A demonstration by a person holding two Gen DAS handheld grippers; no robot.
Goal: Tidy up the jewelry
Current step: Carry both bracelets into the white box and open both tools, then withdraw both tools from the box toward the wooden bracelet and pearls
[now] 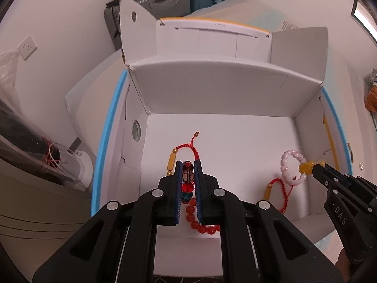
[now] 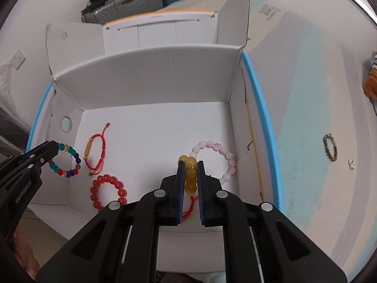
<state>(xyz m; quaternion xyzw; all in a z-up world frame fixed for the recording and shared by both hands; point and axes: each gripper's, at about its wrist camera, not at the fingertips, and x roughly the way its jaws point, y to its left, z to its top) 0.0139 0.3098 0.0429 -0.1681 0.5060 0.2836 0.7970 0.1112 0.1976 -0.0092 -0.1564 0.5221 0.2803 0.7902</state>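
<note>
Both grippers reach down into a white cardboard box (image 1: 212, 87) (image 2: 153, 77). My left gripper (image 1: 188, 164) (image 2: 56, 146) is shut on a multicoloured bead bracelet (image 1: 187, 186) (image 2: 70, 162) that hangs over the box floor. My right gripper (image 2: 190, 163) (image 1: 317, 165) is shut on a yellow bead bracelet (image 2: 190, 174) (image 1: 305, 167). On the floor lie a red cord bracelet with a yellow tube bead (image 1: 174, 159) (image 2: 94, 151), a red bead bracelet (image 2: 109, 192) (image 1: 195, 217), a pink bead bracelet (image 2: 219, 151) (image 1: 292, 167) and a second red cord bracelet (image 1: 280, 188) (image 2: 191, 206).
Outside the box on the right, a brown and green bead bracelet (image 2: 331, 147) and small pearl pieces (image 2: 351, 164) lie on the white and pale blue surface. The box flaps (image 2: 235, 11) stand up at the back. Suitcases (image 2: 122, 4) stand against the far wall.
</note>
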